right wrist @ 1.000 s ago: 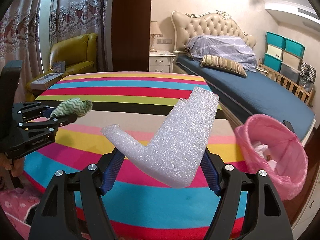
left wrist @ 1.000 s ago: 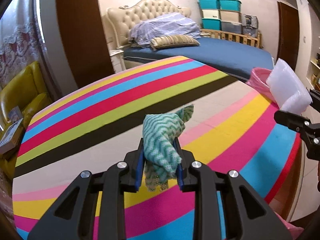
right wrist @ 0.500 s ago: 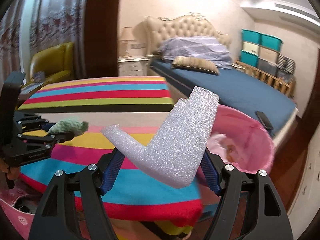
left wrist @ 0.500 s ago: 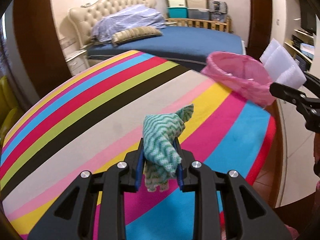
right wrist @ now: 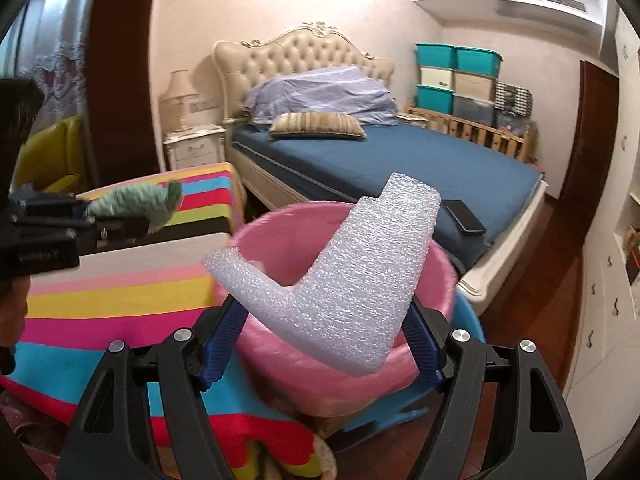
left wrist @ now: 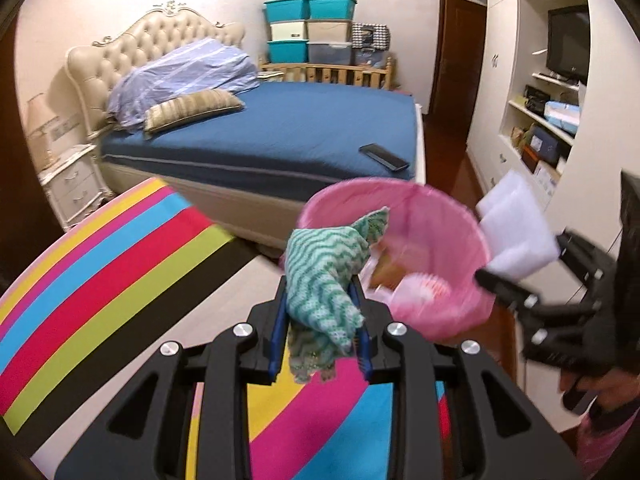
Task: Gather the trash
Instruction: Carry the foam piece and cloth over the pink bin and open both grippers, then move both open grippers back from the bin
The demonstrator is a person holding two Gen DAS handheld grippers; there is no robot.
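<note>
A green-and-white zigzag cloth (left wrist: 324, 272) sits between the blue pads of my left gripper (left wrist: 320, 292), whose jaws are opening slightly while still pressing it. It hangs over the near rim of the pink-lined trash bin (left wrist: 440, 216), which has some trash inside. My right gripper (right wrist: 326, 308) clamps a white L-shaped foam piece (right wrist: 352, 280) above the same bin (right wrist: 280, 344), and its jaws are also opening a little. The left wrist view has the foam (left wrist: 516, 236) at the bin's right side. From the right wrist, the cloth (right wrist: 136, 204) and left gripper (right wrist: 120, 224) show at far left.
The striped table (left wrist: 100, 280) ends just before the bin. Behind the bin stands a bed with a blue cover (left wrist: 280, 132) and a dark phone (left wrist: 384, 156) near its corner. White shelving (left wrist: 540, 120) lines the right wall. A nightstand (right wrist: 196, 148) stands left of the bed.
Both grippers have swung right, off the striped table and over to the pink bin. The cloth and the foam stay in their jaws. The bin now sits directly under both.
</note>
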